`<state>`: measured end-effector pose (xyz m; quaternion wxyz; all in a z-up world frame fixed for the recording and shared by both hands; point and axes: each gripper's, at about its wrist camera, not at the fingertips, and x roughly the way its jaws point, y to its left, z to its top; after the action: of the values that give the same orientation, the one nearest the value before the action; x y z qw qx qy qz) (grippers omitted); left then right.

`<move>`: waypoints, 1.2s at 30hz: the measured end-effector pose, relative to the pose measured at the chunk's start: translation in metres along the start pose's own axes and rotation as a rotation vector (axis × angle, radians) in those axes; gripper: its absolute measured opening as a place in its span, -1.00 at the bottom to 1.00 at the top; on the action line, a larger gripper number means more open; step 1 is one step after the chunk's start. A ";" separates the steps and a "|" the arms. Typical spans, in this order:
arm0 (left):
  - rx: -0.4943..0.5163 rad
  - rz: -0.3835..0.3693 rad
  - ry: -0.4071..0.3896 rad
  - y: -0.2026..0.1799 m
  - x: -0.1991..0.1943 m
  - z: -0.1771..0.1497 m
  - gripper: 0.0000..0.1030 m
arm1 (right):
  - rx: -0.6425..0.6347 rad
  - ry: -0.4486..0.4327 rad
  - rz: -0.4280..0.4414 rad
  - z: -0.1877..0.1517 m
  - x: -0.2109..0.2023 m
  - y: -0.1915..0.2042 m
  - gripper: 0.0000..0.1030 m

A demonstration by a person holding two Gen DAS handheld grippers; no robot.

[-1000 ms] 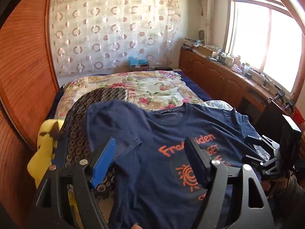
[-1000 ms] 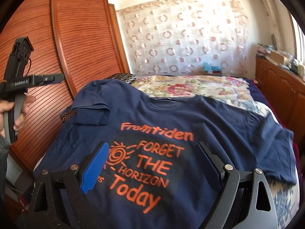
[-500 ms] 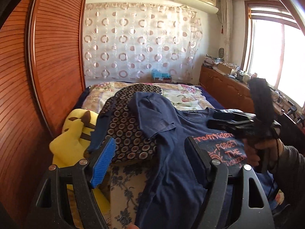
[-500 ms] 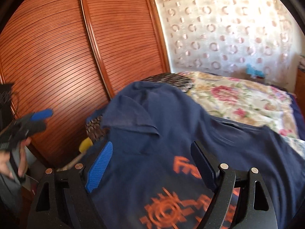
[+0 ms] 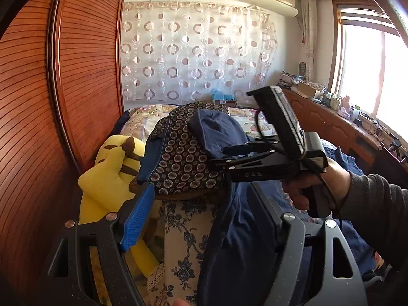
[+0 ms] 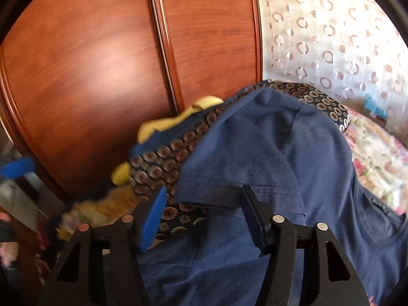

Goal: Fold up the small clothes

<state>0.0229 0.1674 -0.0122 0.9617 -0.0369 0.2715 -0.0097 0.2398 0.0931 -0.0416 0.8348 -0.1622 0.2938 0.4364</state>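
Note:
A navy T-shirt (image 5: 242,229) with orange print lies spread on the bed. Its left sleeve (image 6: 229,178) is draped over a dark pillow patterned with rings (image 6: 163,160). My right gripper (image 6: 204,204) is at that sleeve. Its jaws are closing, with the sleeve hem between them and the pads still apart from the cloth. In the left wrist view the right gripper (image 5: 237,150), held in a hand (image 5: 313,183), reaches onto the sleeve (image 5: 216,132). My left gripper (image 5: 201,204) stands open over the shirt's left edge, below the pillow (image 5: 183,158).
A yellow plush toy (image 5: 109,178) lies between the pillow and the wooden wardrobe doors (image 5: 76,89) on the left. A floral quilt (image 5: 142,117) covers the far end of the bed. A cluttered wooden sideboard (image 5: 331,127) runs under the window on the right.
Both grippers swung left from the printed chest toward the wardrobe side. The right gripper crossed to the sleeve on the pillow and its jaws narrowed. The left stayed open.

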 end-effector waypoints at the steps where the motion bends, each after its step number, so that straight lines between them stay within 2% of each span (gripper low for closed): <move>1: -0.003 0.004 0.005 0.001 0.000 -0.001 0.47 | 0.000 -0.006 -0.020 0.001 0.002 -0.002 -0.32; 2: -0.008 0.003 0.013 0.002 0.002 -0.003 0.47 | 0.020 -0.026 -0.014 0.001 -0.001 -0.007 -0.52; 3: -0.012 -0.003 0.017 0.002 0.002 -0.004 0.47 | 0.038 -0.041 -0.002 0.003 -0.003 -0.011 -0.63; 4: -0.020 -0.010 0.020 0.003 0.004 -0.006 0.47 | 0.047 -0.052 0.001 0.004 -0.004 -0.014 -0.85; 8: -0.027 -0.012 0.028 -0.002 0.008 -0.009 0.47 | 0.068 -0.110 0.028 0.001 -0.020 -0.030 -0.87; 13: -0.012 -0.026 0.036 -0.014 0.015 -0.010 0.47 | 0.161 -0.217 0.050 0.003 -0.052 -0.066 -0.89; 15: -0.008 -0.031 0.041 -0.017 0.017 -0.011 0.47 | 0.196 -0.234 0.017 0.003 -0.058 -0.084 -0.90; 17: 0.000 -0.033 0.048 -0.022 0.019 -0.012 0.47 | 0.236 -0.239 -0.051 -0.001 -0.066 -0.099 -0.91; 21: 0.009 -0.041 0.057 -0.025 0.025 -0.013 0.47 | 0.347 -0.183 -0.138 -0.005 -0.059 -0.138 -0.91; 22: 0.009 -0.042 0.059 -0.026 0.026 -0.014 0.47 | 0.363 -0.160 -0.156 -0.006 -0.056 -0.147 -0.87; 24: 0.007 -0.042 0.060 -0.027 0.029 -0.013 0.47 | 0.382 -0.101 -0.168 -0.009 -0.052 -0.160 -0.46; 25: 0.007 -0.039 0.061 -0.028 0.030 -0.012 0.47 | 0.388 -0.085 -0.159 -0.005 -0.045 -0.162 -0.16; 30: 0.015 -0.053 0.071 -0.037 0.039 -0.013 0.47 | 0.355 -0.082 -0.162 -0.007 -0.047 -0.176 0.01; 34: 0.026 -0.074 0.079 -0.051 0.049 -0.012 0.47 | 0.310 -0.109 -0.211 -0.024 -0.088 -0.169 0.01; 36: 0.035 -0.086 0.081 -0.060 0.055 -0.011 0.47 | 0.297 -0.120 -0.223 -0.044 -0.112 -0.159 0.01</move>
<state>0.0640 0.1044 -0.0450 0.9491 -0.0311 0.3081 -0.0573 0.3053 -0.0905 -0.0024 0.9087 -0.0424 0.2851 0.3020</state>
